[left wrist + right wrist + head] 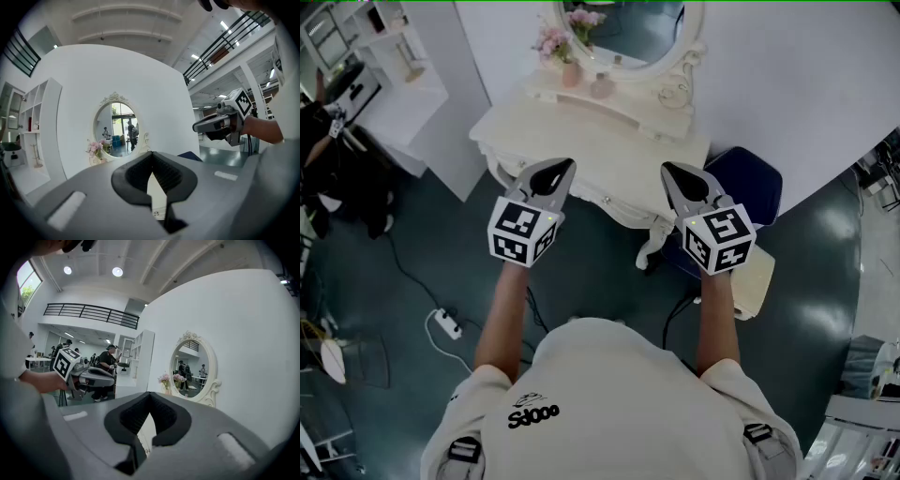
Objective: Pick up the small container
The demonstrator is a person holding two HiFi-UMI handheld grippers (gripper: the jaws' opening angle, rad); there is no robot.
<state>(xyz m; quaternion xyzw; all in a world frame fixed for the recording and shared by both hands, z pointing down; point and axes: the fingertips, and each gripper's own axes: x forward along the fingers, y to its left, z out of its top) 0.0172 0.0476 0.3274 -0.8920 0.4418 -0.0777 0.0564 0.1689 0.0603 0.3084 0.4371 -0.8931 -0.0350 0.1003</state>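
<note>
Right gripper (pixel 668 169) closed; small container (pixel 601 86) stands upright on dresser (pixel 614 150)

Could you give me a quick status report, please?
Left claw shut, empty; right claw shut, empty. Small container untouched on vanity shelf. Flower vase close beside it.

A mock dressing-room set inside a large hall: white dressing table (pixel 581 150), oval mirror (pixel 116 124), mezzanine railing (pixel 89 312) above.
</note>
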